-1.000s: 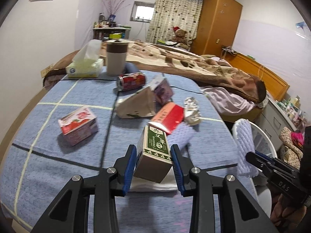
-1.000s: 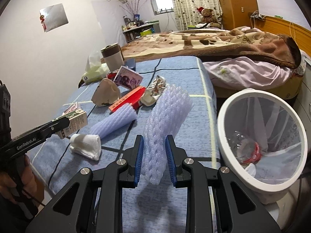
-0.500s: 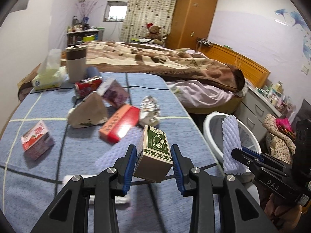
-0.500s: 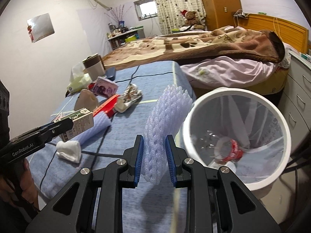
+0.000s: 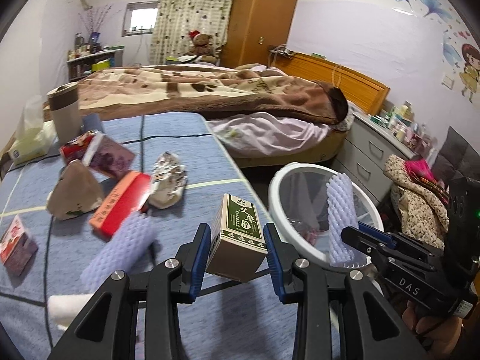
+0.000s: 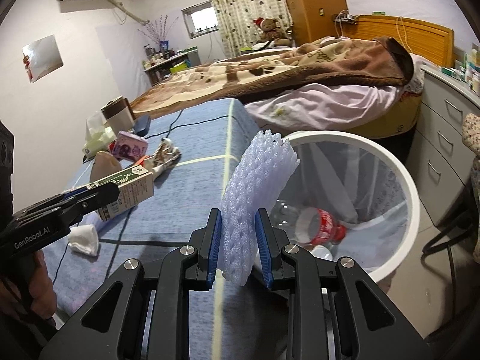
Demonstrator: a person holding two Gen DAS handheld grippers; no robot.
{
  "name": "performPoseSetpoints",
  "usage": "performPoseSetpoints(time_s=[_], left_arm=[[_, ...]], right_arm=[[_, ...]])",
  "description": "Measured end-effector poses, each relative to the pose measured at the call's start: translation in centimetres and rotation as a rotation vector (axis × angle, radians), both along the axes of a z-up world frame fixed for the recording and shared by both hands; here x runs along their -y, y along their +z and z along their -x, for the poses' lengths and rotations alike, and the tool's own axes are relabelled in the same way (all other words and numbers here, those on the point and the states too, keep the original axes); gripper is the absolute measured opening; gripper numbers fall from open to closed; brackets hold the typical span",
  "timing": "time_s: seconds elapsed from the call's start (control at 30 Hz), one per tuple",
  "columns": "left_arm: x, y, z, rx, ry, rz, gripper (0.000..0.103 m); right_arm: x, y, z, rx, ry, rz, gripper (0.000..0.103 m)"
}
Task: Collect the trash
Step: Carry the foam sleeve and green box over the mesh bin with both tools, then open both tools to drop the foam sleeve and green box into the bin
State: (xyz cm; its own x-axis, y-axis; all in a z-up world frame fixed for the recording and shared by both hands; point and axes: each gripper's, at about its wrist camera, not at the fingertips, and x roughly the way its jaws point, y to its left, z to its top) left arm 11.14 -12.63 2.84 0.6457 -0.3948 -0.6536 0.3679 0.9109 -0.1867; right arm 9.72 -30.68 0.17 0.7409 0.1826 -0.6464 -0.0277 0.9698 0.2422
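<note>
A: What is the surface like?
B: A table under a blue cloth (image 5: 186, 138) with pale and dark stripes. On it lie a red box (image 5: 121, 207), a brown bag (image 5: 75, 192), a crumpled wrapper (image 5: 168, 177), a cup (image 5: 64, 114) and a tissue pack (image 5: 28, 144).

A: And the room?
B: A bed (image 6: 300, 69) beyond the table, a wardrobe (image 5: 258, 15), curtains, drawers at the right.

A: The grippers?
B: The left gripper (image 5: 237, 252) pinches a green carton (image 5: 238, 234) above the table's near edge. The right gripper (image 6: 239, 249) squeezes a foam net (image 6: 255, 186), held upright over the rim of the white bin (image 6: 399, 174). A bottle (image 6: 318, 225) lies inside.
</note>
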Motion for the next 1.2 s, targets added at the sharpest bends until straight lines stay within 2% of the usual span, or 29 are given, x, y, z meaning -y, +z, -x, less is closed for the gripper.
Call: performPoseSetpoints(time_s=[0.47, 1.0, 1.1, 1.17, 1.2], left_arm=[[6.2, -0.6, -1.3, -0.006, -0.125, -0.004, 0.037], [12.5, -4.0, -3.2, -0.075, -0.269, -0.023, 0.037], [13.2, -4.7, -3.5, -0.091, -0.276, -0.040, 0.037], [13.4, -4.9, -3.5, -0.099, -0.284, -0.039, 0.042], [13.3, -4.9, -3.5, -0.098, -0.281, -0.035, 0.046]], right_arm=[[3.2, -0.9, 0.1, -0.019, -0.077, -0.009, 0.024], [6.4, -2.7, -0.1, -0.103, -0.161, -0.001, 0.026], [6.7, -2.9, -0.1, -0.117, -0.183, -0.007, 0.036], [7.0, -2.9, -0.1, -0.114, -0.197, -0.009, 0.055], [7.0, -2.9, 0.0, -0.109, -0.199, -0.011, 0.059]])
